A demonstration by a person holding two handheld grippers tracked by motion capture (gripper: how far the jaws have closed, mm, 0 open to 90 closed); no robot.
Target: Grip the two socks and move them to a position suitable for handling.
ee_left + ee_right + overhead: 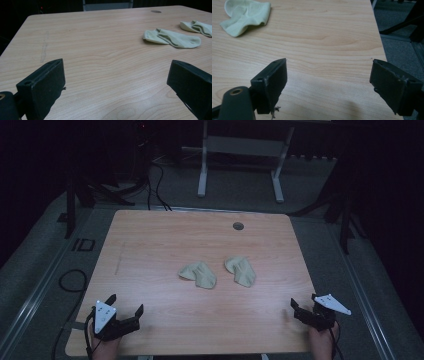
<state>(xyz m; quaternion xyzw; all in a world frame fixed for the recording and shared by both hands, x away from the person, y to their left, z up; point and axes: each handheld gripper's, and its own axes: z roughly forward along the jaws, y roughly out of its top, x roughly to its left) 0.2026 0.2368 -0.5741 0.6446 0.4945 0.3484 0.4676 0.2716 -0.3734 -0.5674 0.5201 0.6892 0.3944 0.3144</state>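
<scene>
Two pale green socks lie crumpled side by side on the wooden table (165,235), near its middle: a left sock (198,274) and a right sock (240,270). My left gripper (126,302) rests at the front left corner, open and empty, far from both socks. In the left gripper view its jaws stand wide apart around bare wood (117,67), with the left sock (172,38) and right sock (197,26) ahead to the right. My right gripper (304,300) sits open at the front right edge. Its own view shows the right gripper (329,67) empty, a sock (245,15) at upper left.
A round cable hole (238,225) is set in the table's far side. The table's right edge (378,37) drops to grey floor close to my right gripper. A white desk frame (240,150) stands behind the table, and a black cable loop (72,280) lies on the floor at left.
</scene>
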